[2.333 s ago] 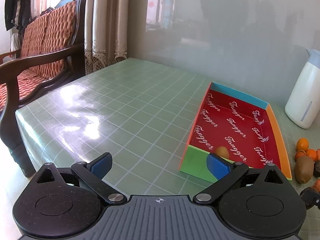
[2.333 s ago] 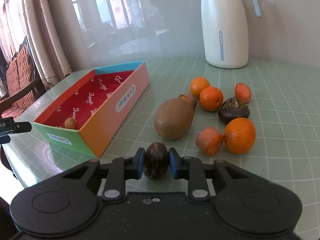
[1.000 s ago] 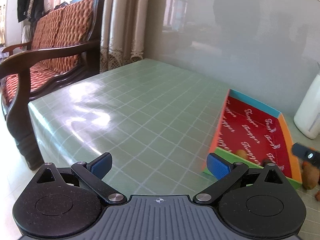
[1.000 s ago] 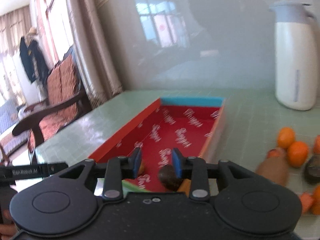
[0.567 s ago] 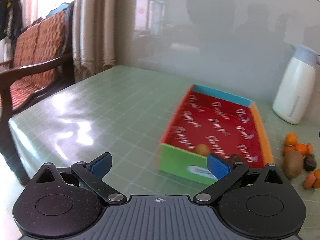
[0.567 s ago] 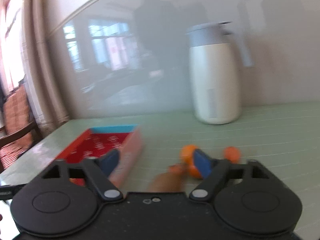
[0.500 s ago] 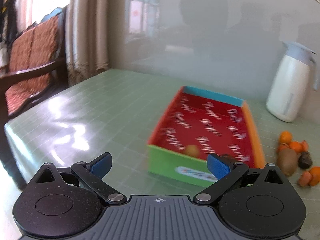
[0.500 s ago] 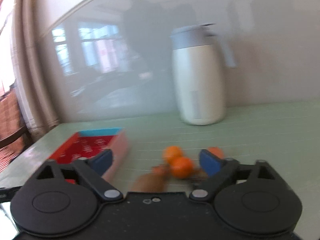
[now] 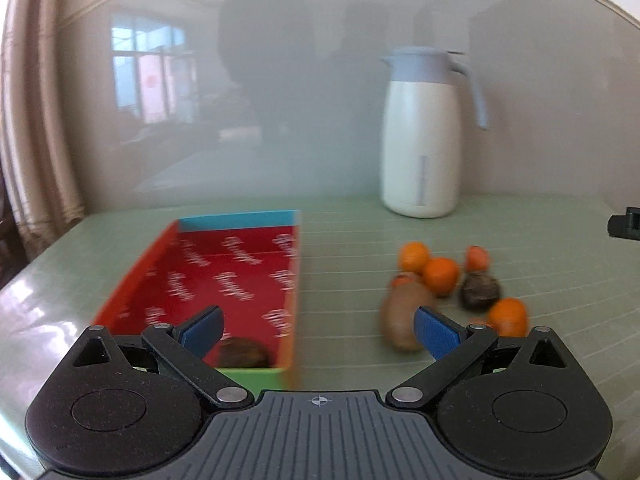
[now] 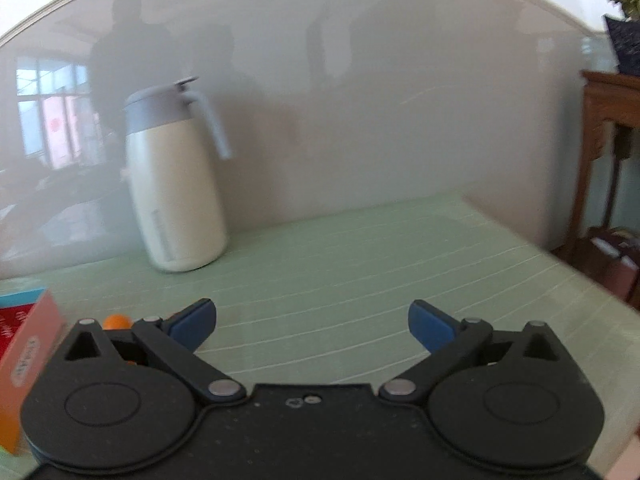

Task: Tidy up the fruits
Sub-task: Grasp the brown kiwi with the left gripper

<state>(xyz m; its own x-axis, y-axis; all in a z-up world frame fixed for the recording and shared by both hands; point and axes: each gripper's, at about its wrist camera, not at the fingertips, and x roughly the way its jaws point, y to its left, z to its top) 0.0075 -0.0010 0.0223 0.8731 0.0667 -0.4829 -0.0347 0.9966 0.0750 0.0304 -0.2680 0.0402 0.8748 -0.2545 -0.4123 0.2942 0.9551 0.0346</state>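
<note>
1. Two views to call, left wrist first. The left gripper (image 9: 318,330) hangs with its blue fingers (image 9: 202,328) spread wide and nothing between them, looking down over the near end of the box (image 9: 160,264).
2. One dark fruit (image 9: 243,353) sits inside the box at the near end, by the green wall; part of that end is hidden behind the gripper, so I can't rule out more.
3. Out on the table (image 9: 352,232), right of the box, I count three oranges (image 9: 440,276), two small reddish pieces (image 9: 476,258), one kiwi (image 9: 402,316) and one dark round fruit (image 9: 480,290). Blur makes the reddish ones hard to name.
4. One white jug (image 9: 420,152) stands well behind the pile.
5. Right wrist view now: the right gripper (image 10: 312,322) is also wide open and empty, pointed at bare table, with the jug (image 10: 176,192) off to the left.
6. Only a corner of the box (image 10: 28,344) and one orange (image 10: 117,321) peek in at the far left edge.
7. My read: we're between fruits, with most of the pile waiting. The next move calls for swinging one gripper onto the pile, and the kiwi looks nearest the left one. Straddle it, close gently, carry it over the box wall.
</note>
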